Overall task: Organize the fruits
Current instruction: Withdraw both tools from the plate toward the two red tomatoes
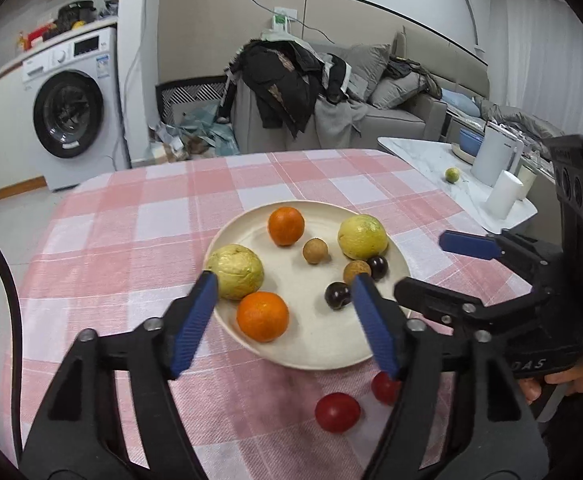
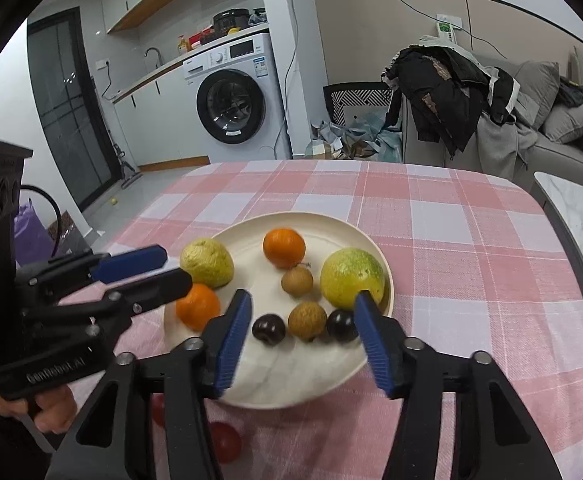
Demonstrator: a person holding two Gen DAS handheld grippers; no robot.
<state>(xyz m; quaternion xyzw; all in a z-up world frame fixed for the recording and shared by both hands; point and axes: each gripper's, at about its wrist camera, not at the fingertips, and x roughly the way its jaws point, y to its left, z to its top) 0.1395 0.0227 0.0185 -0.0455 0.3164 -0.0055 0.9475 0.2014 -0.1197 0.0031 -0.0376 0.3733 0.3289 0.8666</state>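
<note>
A cream plate (image 1: pixel 315 344) (image 2: pixel 291 380) on the pink checked tablecloth holds two oranges (image 1: pixel 262 315) (image 1: pixel 286 226), two yellow-green guavas (image 1: pixel 236 271) (image 1: pixel 362 237), two brown longans (image 1: pixel 315 251) (image 1: pixel 356 271) and two dark plums (image 1: pixel 337 295) (image 1: pixel 378 267). Two red tomatoes (image 1: pixel 337 412) (image 1: pixel 384 387) lie on the cloth in front of the plate. My left gripper (image 1: pixel 283 320) is open and empty over the plate's near side. My right gripper (image 2: pixel 303 340) is open and empty over the plums (image 2: pixel 268 329) and a longan (image 2: pixel 307 320).
A white side table (image 1: pixel 431 164) at the right carries a kettle (image 1: pixel 495 156), cups and a small green fruit (image 1: pixel 452 175). Behind the table stand a washing machine (image 1: pixel 71 112), a sofa with clothes (image 1: pixel 291 80) and clutter on the floor.
</note>
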